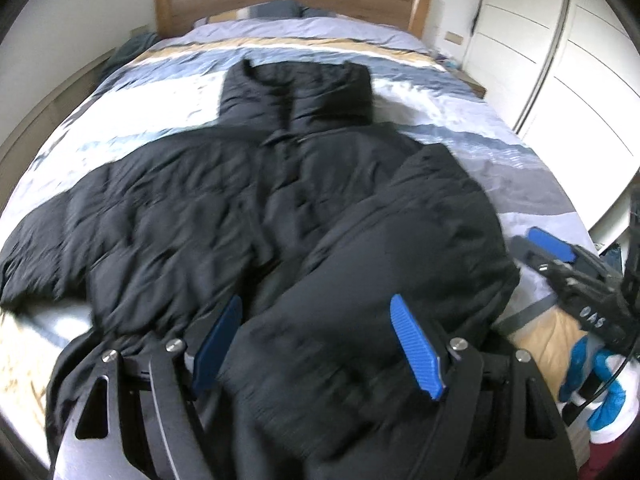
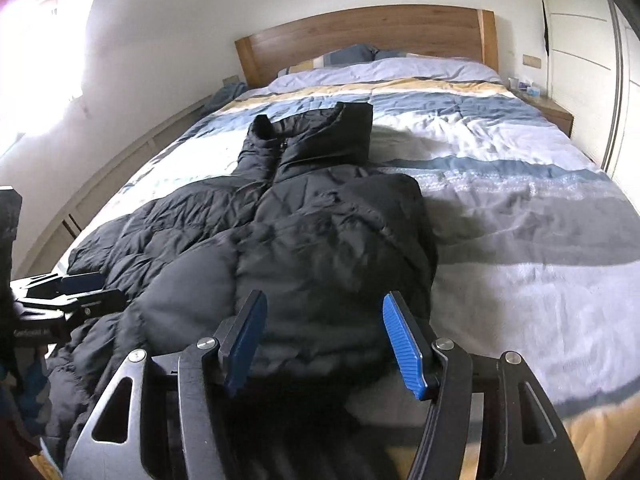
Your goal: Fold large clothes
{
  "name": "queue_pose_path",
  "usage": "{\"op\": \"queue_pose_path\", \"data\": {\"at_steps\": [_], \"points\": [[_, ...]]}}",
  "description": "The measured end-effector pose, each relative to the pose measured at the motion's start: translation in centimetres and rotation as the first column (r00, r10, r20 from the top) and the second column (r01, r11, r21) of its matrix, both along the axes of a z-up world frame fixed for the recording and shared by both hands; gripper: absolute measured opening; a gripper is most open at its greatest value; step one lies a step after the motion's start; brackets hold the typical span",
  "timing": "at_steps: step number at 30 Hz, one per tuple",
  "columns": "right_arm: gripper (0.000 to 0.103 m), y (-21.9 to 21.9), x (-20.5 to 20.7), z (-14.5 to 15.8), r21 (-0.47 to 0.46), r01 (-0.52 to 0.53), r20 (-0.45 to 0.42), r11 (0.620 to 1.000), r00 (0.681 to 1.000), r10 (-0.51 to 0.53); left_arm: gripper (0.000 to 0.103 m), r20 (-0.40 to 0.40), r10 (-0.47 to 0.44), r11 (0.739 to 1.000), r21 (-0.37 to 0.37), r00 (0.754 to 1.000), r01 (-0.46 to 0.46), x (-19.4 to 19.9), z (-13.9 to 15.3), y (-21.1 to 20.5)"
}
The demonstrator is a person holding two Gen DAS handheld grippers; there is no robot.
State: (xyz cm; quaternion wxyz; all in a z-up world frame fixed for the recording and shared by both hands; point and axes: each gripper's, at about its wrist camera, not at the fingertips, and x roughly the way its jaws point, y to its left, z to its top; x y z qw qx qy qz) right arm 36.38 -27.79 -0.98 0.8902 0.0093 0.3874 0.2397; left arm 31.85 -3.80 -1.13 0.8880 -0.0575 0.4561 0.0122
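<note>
Lying on 1 bed [image 2: 520, 200]: 1 black jacket [image 1: 200, 216], w/ 2 tools (left tool [image 1: 316, 344], right tool [image 2: 324, 340]) both released.

This is a bedroom in a home. A wide bed [image 2: 520, 208] fills most of the room, with a wooden headboard [image 2: 360, 36] against a white wall. On the bed lies a striped cover [image 2: 500, 152] in blue, grey, white and yellow, and pillows [image 2: 352, 56] rest near the headboard. A small wooden nightstand [image 2: 554, 114] stands beside the bed, next to a tall white wardrobe [image 1: 560, 60].
</note>
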Motion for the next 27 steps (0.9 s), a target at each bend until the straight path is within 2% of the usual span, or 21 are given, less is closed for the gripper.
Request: {"op": "queue_pose_path", "data": {"at_steps": [2,5,8,11,16,19,22,25,27], "points": [[0.06,0.0,1.3,-0.7,0.001,-0.003,-0.007,1.0,1.0,0.003,0.076,0.004,-0.014,1.0,0.009,1.0,0.014,1.6,-0.8,-1.3],[0.06,0.3,2.6,-2.5,0.004,-0.006,-0.039,1.0,0.999,0.006,0.076,-0.051,0.001,0.999,0.049,0.999,0.002,3.6,-3.8,-1.8],[0.06,0.3,3.2,-4.5,0.003,-0.005,-0.078,1.0,0.997,0.005,0.078,-0.091,0.018,0.998,0.057,0.996,-0.012,3.5,-6.4,-0.4],[0.062,-0.2,3.3,-5.8,0.011,-0.001,-0.102,1.0,0.995,0.002,0.078,-0.116,0.013,0.999,0.043,0.993,-0.008,2.6,-7.6,1.3],[0.063,-0.4,3.1,-5.9,-0.004,0.014,-0.107,1.0,0.994,-0.015,0.078,-0.138,0.025,1.0,0.014,0.99,-0.024,0.2,-7.3,4.4],[0.063,-0.2,2.1,-4.4,-0.016,0.022,-0.072,1.0,0.997,-0.023,0.077,-0.092,0.021,0.997,0.07,0.996,-0.015,-1.5,-5.5,4.3],[0.063,0.6,0.5,-2.8,0.004,-0.001,-0.04,1.0,0.999,0.001,0.077,-0.049,-0.004,0.998,0.065,0.999,0.007,-2.3,-4.1,3.9],[0.064,2.1,-1.1,-2.4,0.02,-0.042,-0.046,0.999,0.998,0.043,0.077,-0.062,-0.004,0.998,0.063,0.998,0.008,-2.1,-4.6,3.6],[0.064,3.5,-2.2,-3.0,-0.005,-0.072,-0.064,0.997,0.995,0.071,0.077,-0.12,0.01,0.998,0.065,0.993,-0.002,-1.7,-6.0,3.8]]}}
